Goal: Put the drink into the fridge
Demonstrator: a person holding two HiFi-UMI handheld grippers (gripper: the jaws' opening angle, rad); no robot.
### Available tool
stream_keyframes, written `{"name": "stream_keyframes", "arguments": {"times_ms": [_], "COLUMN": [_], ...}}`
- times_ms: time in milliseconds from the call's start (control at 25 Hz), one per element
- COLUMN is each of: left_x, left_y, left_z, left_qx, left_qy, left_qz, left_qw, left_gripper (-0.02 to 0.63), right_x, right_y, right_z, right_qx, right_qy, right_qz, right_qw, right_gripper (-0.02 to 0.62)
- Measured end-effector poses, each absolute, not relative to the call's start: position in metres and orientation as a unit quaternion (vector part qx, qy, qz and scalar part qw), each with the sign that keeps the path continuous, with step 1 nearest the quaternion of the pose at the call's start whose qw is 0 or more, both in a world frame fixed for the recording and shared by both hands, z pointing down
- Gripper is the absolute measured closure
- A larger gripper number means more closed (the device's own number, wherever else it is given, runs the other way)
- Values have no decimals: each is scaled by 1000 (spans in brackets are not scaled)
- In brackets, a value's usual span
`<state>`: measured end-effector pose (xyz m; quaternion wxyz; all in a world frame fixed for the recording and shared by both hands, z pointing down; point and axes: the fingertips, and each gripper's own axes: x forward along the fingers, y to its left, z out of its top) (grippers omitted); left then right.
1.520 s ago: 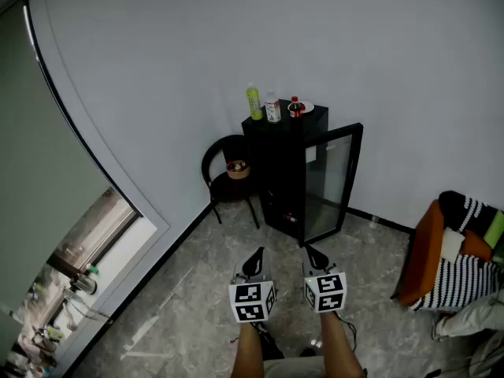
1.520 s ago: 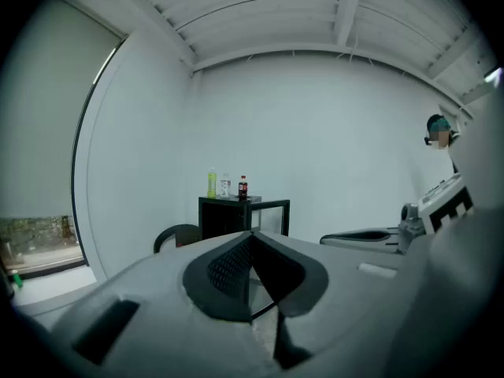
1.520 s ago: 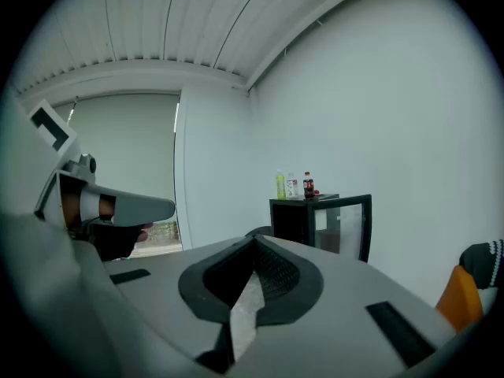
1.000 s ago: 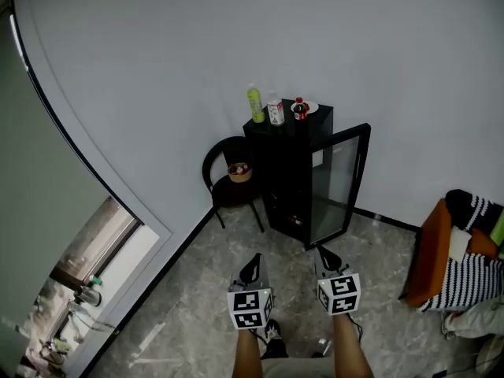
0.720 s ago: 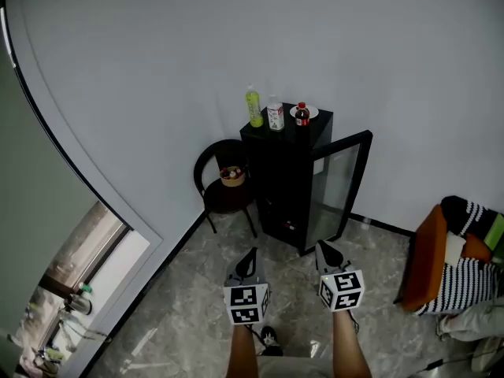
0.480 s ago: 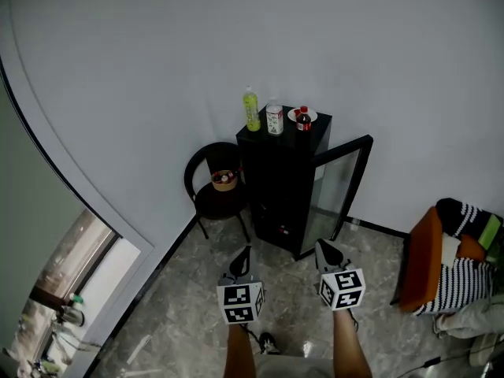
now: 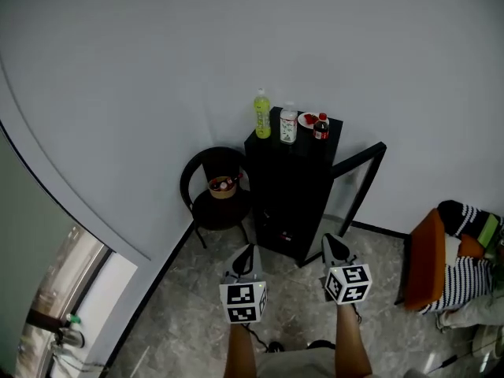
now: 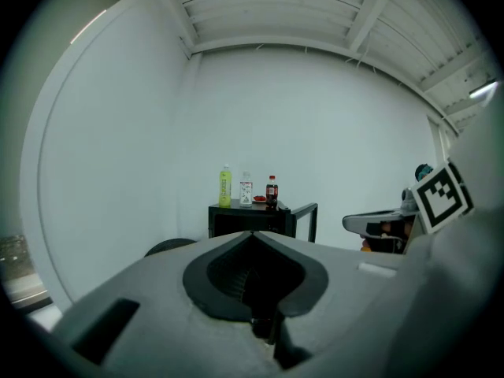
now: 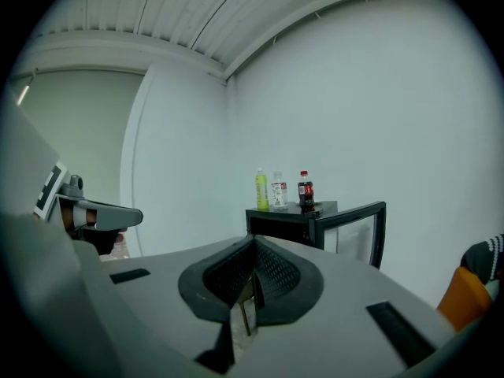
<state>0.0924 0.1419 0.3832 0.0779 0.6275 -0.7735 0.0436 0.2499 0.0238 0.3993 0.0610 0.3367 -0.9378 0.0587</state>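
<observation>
The left tool (image 7: pixel 246 252) and right tool (image 7: pixel 334 244) have neared the fridge (image 7: pixel 290 181); both clenched, empty.

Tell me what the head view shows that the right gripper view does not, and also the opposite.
Only the head view: the round black chair with a small container on it, and the stone floor. Only the right gripper view: the ribbed ceiling. Both: the black fridge with its door open, and the green bottle, the clear bottle and the dark bottle on top.
</observation>
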Motion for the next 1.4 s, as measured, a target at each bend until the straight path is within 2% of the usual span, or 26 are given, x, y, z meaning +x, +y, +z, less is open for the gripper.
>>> {"name": "stream_keyframes", "arguments": {"times_ms": [200,400,600,1080,1280,1400], "left_x": [84,80,57,7,-10,-20], "left_y": [121,87,40,-135,-190,-215], "left_z": [397,413,412,364,364,365], "left_qx": [648,661,666,698,704,704], "left_qy": [-754,-742,-738,-711,-705,-705], "left_qz": [26,37,63,79,76,70], "left_qw": [105,110,90,46,48,50], "left_gripper": [604,604,604,604,604,603], "right_x": [229,222,186,140,116,107], "right_y": [11,-30,-80,-258,-315,-342], "right_z": [403,405,411,351,353,361], "right_qx": [323,346,336,374,352,347], "right_qy": [-939,-933,-937,-926,-931,-930], "right_qz": [32,52,55,53,66,65], "right_qw": [110,86,77,31,66,99], "right_gripper": [589,588,588,581,360,303]}}
